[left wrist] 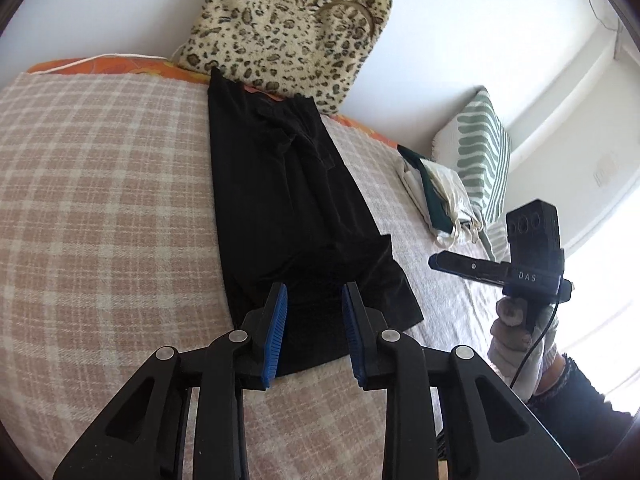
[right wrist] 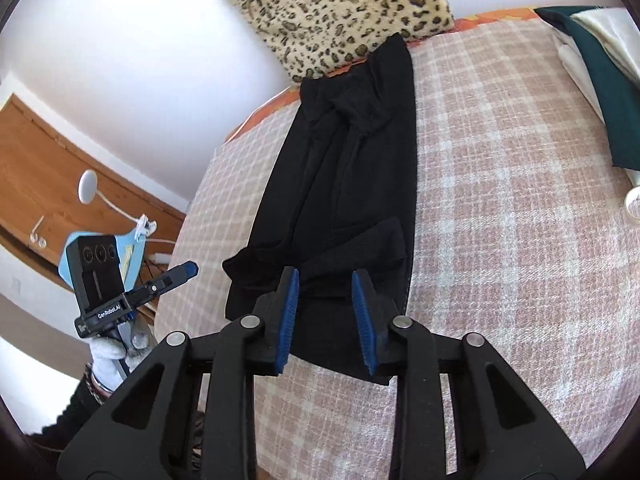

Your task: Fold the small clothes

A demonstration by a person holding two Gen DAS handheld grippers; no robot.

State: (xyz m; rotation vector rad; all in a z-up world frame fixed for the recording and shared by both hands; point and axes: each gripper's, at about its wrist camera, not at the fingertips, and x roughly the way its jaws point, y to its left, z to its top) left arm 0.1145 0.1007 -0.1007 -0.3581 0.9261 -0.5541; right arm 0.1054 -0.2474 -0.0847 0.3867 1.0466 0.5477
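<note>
A black garment (left wrist: 288, 200) lies in a long narrow strip on the checked pink-and-cream bedspread (left wrist: 100, 200), folded lengthwise, its near hem towards me. My left gripper (left wrist: 314, 300) is open and empty, hovering just above the near hem. My right gripper (right wrist: 325, 286) is open and empty too, above the same near end of the black garment (right wrist: 348, 160). The right gripper shows in the left wrist view (left wrist: 440, 261) off the garment's right side. The left gripper shows in the right wrist view (right wrist: 188, 269) off the bed's left edge.
A leopard-print cushion (left wrist: 288, 36) leans on the white wall behind the garment. A pile of white and dark green clothes (left wrist: 436, 196) and a green striped cushion (left wrist: 480, 152) sit at the right. A wooden door (right wrist: 60, 184) and a white lamp (right wrist: 88, 186) stand left of the bed.
</note>
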